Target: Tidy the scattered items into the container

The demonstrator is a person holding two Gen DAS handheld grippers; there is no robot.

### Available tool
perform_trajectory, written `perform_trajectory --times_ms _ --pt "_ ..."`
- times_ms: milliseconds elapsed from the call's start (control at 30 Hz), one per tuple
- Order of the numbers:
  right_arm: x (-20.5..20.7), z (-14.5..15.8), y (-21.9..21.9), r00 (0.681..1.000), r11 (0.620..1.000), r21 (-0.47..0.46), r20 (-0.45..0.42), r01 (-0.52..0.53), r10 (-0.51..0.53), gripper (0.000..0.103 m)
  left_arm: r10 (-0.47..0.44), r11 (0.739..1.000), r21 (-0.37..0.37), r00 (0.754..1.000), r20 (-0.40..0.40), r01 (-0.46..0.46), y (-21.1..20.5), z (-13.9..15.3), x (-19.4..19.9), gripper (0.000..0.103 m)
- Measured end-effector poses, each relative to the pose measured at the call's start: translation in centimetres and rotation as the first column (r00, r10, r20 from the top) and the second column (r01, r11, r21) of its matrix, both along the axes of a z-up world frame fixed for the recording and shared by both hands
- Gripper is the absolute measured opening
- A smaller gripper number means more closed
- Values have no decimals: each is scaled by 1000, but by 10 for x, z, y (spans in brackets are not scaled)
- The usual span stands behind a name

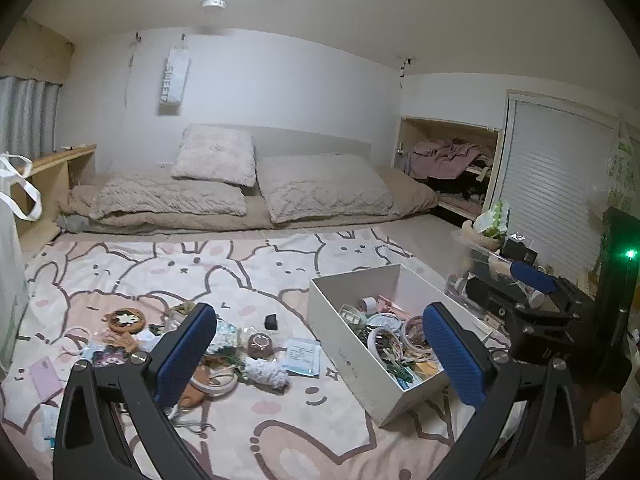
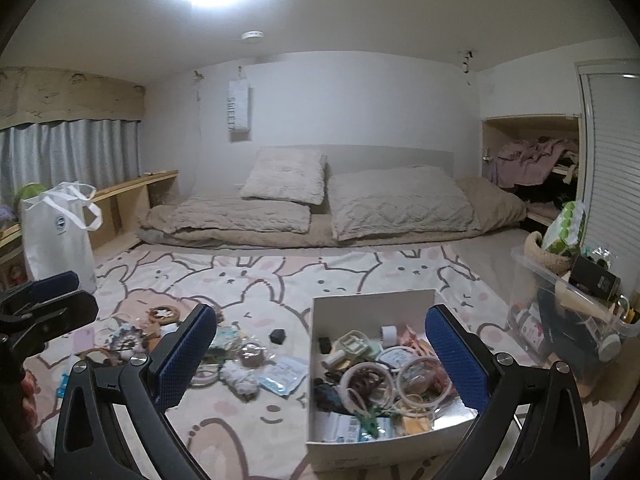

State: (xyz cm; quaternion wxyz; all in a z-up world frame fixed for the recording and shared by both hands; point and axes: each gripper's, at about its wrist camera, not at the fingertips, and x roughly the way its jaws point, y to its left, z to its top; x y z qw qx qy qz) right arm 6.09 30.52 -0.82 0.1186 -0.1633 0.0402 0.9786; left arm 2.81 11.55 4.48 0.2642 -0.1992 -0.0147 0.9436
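Note:
A white open box point(image 1: 352, 356) sits on the bunny blanket, holding tape rolls, rings and small bits; it also shows in the right wrist view point(image 2: 372, 308). Scattered items lie left of it: a white fluffy piece point(image 1: 264, 374), a brown round pouch point(image 1: 260, 346), a blue-white packet point(image 1: 302, 356), a small black cube point(image 1: 271, 322), a wooden round coaster point(image 1: 122, 319) and a pink card point(image 1: 45, 378). My left gripper point(image 1: 320, 352) is open and empty above the mess. My right gripper point(image 2: 322, 356) is open and empty over the box's near left corner.
A clear plastic bin point(image 2: 568, 320) full of bottles stands right of the box. A white tote bag point(image 2: 58, 236) stands at the left. Pillows and folded bedding point(image 2: 320, 204) lie at the back. The other gripper shows at the right edge point(image 1: 532, 276) and left edge point(image 2: 48, 304).

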Motion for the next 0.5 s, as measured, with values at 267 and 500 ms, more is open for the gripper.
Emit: perform_trajectory --times_ms 267,500 --pt "14 16 -38 998 998 16 -27 -53 53 103 47 999 -10 999 -27 -47 -28 9 25 103" --pt "30 27 -67 995 996 23 -46 -86 87 103 81 997 2 995 -62 -81 -56 23 53 103"
